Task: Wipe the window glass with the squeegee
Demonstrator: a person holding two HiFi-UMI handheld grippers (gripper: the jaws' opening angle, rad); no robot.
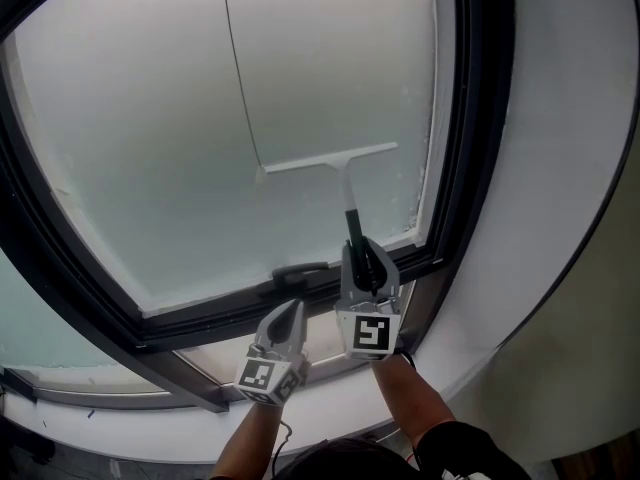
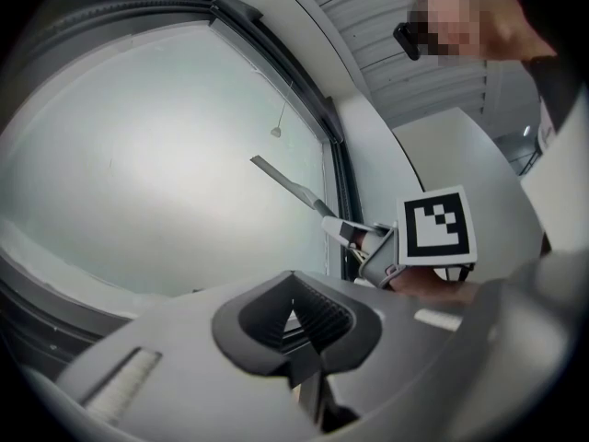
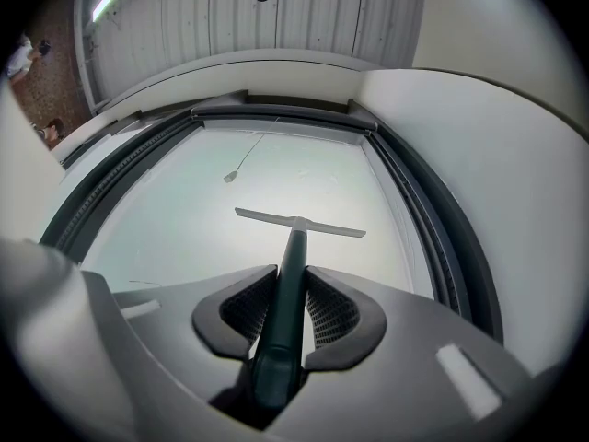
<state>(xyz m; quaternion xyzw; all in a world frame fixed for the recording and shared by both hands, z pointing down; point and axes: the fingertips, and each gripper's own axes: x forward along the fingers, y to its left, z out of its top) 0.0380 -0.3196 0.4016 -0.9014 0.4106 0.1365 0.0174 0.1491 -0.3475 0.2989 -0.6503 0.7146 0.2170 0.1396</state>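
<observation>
Gripping the squeegee (image 1: 330, 160) by its handle, the right gripper (image 1: 361, 255) has jaws tight on it so the blade sits flat on the window glass (image 1: 150, 118), low & right, while the left gripper (image 1: 292, 308) hangs below, jaws closed w/ nothing inside.

From here I count one squeegee (image 1: 338, 162), one window glass (image 1: 180, 128), one thin hanging cord (image 1: 240, 68), one dark window handle (image 1: 300, 269), and two sets of tongs: the left tongs (image 1: 292, 310) and the right tongs (image 1: 364, 258).
</observation>
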